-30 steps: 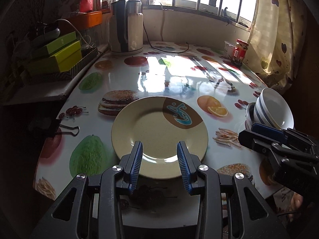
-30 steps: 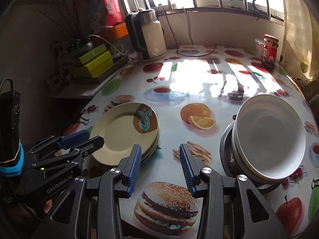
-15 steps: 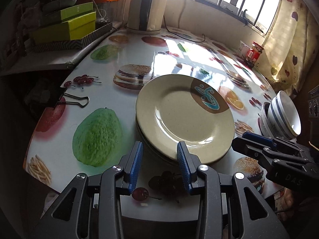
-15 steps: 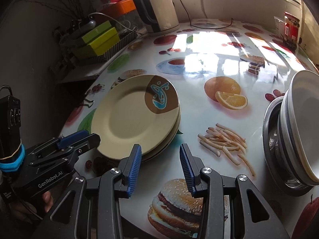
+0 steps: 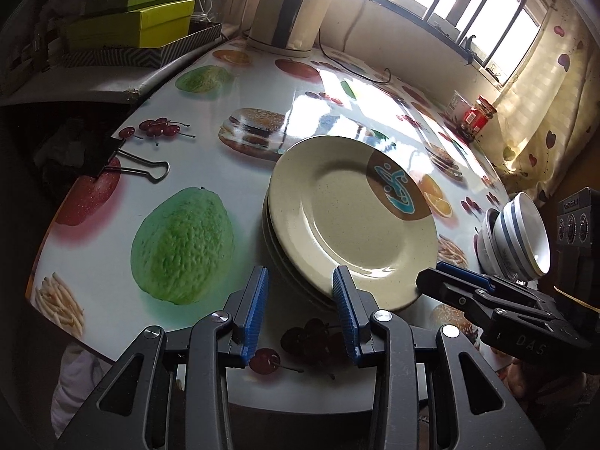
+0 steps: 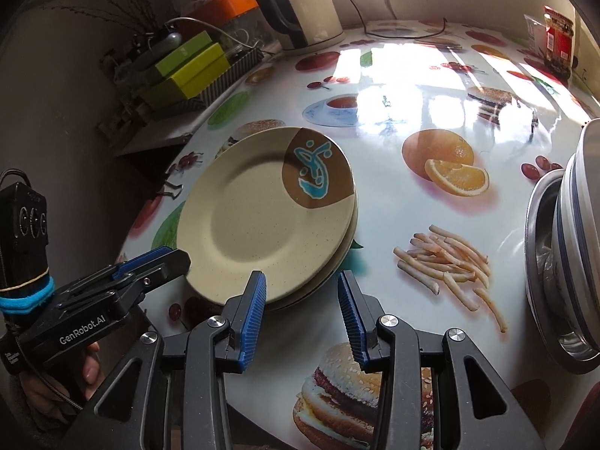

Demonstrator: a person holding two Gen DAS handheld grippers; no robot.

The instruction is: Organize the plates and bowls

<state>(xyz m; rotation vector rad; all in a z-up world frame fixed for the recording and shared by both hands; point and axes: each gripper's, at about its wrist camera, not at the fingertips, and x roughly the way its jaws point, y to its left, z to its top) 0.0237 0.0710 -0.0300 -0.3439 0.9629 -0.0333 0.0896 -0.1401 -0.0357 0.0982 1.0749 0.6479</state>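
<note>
A stack of cream plates with a brown and blue fish patch lies near the table's front edge; it also shows in the right wrist view. My left gripper is open and empty at the stack's near-left rim. My right gripper is open and empty at the stack's near-right rim. Each gripper shows in the other's view, the right one and the left one. White bowls with blue stripes sit stacked in a steel bowl at the right.
The table has a glossy food-print cover. A kettle stands at the back. Green boxes sit on a tray at the back left. A red jar stands at the back right. A binder clip lies at the left edge.
Both grippers have moved in lower and closer to the plate stack, one at each side of its near rim. Plates and bowls have not moved.
</note>
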